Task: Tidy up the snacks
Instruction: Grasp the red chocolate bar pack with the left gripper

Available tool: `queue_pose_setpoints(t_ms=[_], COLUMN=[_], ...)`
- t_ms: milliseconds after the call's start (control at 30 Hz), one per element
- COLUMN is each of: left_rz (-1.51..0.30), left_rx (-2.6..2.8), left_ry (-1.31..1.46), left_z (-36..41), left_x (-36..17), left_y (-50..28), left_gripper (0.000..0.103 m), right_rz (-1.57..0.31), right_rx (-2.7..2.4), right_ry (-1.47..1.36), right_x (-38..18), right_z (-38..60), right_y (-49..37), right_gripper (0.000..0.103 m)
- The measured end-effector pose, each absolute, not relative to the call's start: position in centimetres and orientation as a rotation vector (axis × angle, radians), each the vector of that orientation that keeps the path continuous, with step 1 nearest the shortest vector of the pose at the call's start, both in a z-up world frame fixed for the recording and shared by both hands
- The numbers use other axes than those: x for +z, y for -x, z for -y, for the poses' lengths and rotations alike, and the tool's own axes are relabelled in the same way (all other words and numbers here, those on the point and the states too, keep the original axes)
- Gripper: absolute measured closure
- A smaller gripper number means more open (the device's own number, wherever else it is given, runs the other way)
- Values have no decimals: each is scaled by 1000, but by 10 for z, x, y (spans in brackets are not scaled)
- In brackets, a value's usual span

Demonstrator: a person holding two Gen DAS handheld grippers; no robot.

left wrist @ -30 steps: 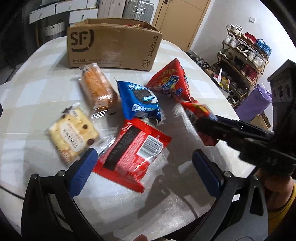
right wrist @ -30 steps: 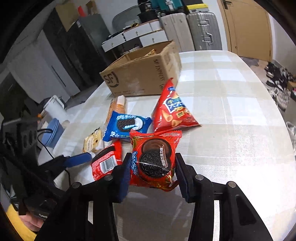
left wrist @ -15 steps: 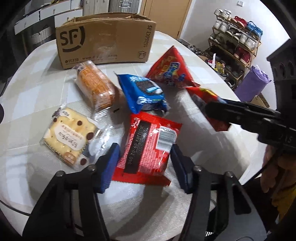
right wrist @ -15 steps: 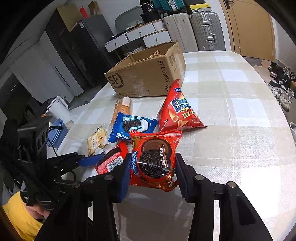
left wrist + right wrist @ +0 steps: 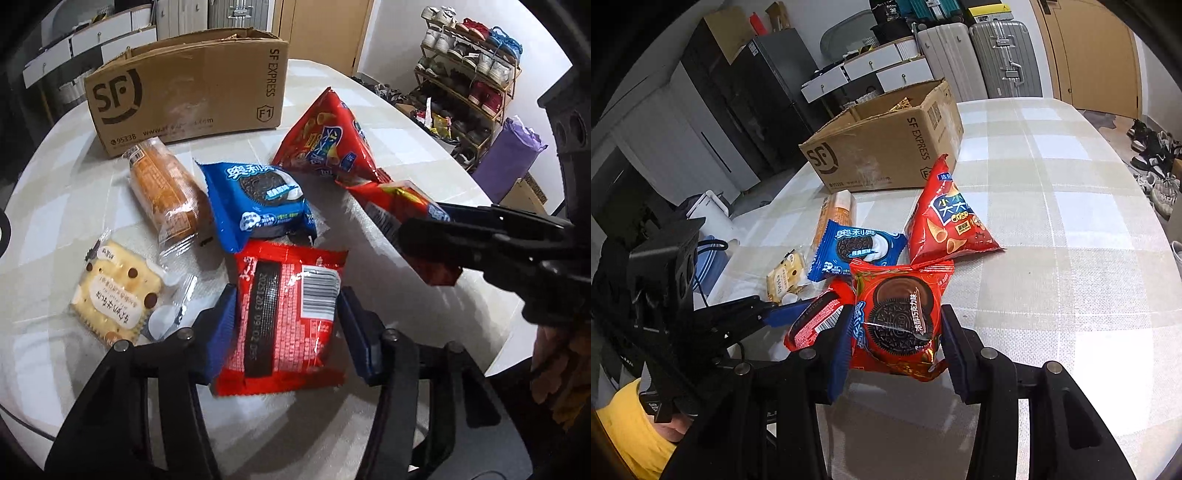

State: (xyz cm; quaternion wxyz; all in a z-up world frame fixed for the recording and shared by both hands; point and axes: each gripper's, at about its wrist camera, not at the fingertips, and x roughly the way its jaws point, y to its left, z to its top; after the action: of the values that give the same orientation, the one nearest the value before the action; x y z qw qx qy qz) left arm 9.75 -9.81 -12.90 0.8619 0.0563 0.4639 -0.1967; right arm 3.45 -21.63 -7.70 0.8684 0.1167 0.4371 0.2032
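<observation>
Red barcode pack (image 5: 286, 317) clamped in left gripper (image 5: 286, 325) on table (image 5: 48, 192), red Oreo pack (image 5: 899, 321) clamped in right gripper (image 5: 894, 339); slick foil, liable to slip before box (image 5: 184, 88).

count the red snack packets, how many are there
3: a red packet in the left gripper, a red cookie packet in the right gripper, a red triangular crisp bag near the box. Box contents hidden.

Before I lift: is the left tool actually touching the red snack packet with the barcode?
Touching. In the left wrist view, both blue pads of the left tool press against the side edges of the red barcode packet, with no gap visible on either side.
</observation>
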Motion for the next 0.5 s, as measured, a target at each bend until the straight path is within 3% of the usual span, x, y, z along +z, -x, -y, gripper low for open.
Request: queue_pose_setpoints(t_ms=[67, 167, 500], left_rz=[-968, -968, -883], left_rx=[-403, -397, -396], left_ry=[-136, -132, -94], left_z=[101, 98, 68], left_x=[-130, -130, -105], left_y=[-97, -93, -59], left_gripper=[52, 61, 62], right_rz=[-916, -919, -896], right_rx=[423, 421, 443], right_ry=[-244, -245, -225], right_x=[-77, -78, -75], right_z=[216, 217, 208], right_y=[-35, -35, -31], right_gripper=[58, 58, 58])
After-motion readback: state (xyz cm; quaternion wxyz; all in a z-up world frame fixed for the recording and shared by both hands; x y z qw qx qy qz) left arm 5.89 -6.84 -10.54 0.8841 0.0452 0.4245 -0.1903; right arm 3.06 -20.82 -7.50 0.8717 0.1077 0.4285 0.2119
